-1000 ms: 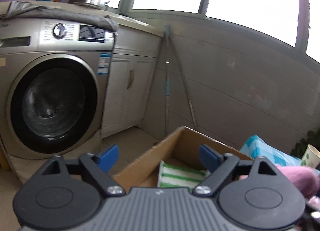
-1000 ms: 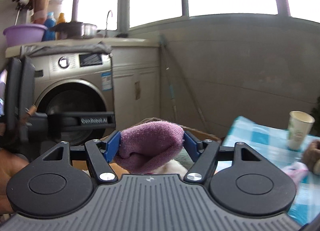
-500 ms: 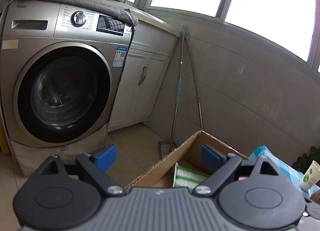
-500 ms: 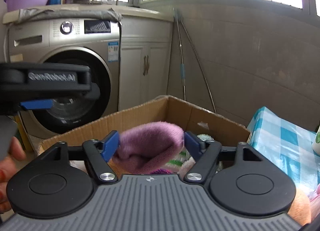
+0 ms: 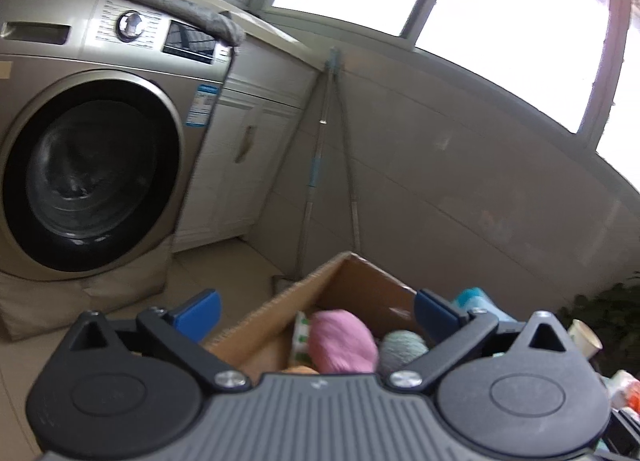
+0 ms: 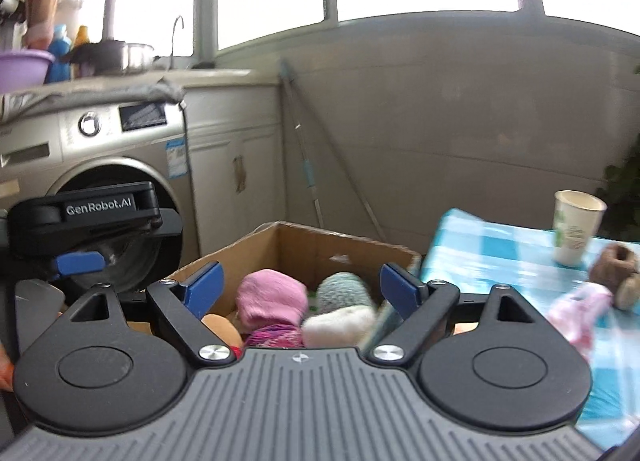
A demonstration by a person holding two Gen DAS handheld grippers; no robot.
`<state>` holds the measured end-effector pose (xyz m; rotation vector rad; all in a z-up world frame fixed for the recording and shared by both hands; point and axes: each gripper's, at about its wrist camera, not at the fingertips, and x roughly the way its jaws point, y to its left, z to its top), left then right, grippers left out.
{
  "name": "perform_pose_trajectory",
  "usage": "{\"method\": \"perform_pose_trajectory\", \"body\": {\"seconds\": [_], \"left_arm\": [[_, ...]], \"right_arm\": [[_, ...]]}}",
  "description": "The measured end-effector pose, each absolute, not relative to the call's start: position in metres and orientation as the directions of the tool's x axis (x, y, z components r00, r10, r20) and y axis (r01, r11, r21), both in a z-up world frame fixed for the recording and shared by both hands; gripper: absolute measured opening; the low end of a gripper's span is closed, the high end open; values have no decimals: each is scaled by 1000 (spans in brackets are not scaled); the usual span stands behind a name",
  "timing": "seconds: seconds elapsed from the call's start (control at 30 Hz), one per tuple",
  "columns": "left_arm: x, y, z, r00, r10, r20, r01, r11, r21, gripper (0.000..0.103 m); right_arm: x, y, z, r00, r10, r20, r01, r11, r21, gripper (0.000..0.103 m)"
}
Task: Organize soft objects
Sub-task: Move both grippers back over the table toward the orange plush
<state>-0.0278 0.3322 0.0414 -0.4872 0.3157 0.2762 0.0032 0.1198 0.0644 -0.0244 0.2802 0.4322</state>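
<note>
An open cardboard box point(image 6: 320, 239) stands on the floor ahead of both grippers. In it lie a pink sock point(image 6: 272, 297), a grey-green yarn ball point(image 6: 344, 289), a white soft piece point(image 6: 340, 325) and magenta yarn point(image 6: 276, 335). My right gripper point(image 6: 302, 289) hovers just above the box. Its jaws are opening and the sock lies below them, free of the pads. My left gripper point(image 5: 316, 311) is at the box's near left, its jaws opening with nothing between them. From there I see the box wall point(image 5: 272, 309), the pink sock point(image 5: 344, 341) and a striped cloth point(image 5: 300, 335).
A front-loading washing machine point(image 5: 92, 173) and a cabinet stand to the left, with mop poles point(image 5: 320, 165) leaning on the wall behind the box. To the right, a blue-checked table point(image 6: 500, 253) bears a paper cup point(image 6: 576, 227), a brown plush point(image 6: 614, 273) and a pink cloth point(image 6: 580, 309).
The right gripper, shut on the pink sock before, has spread its jaws and the sock now lies in the box. The left gripper's jaws have widened and its view has rolled.
</note>
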Motion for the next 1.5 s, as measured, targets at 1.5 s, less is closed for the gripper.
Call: {"method": "perform_pose_trajectory", "body": {"seconds": [1.5], "left_arm": [[-20,156,40,927,-156,-341,102,980,-169,102]], "right_arm": [[-59,-107,21,958,56,-281,11,973,230,103]]}}
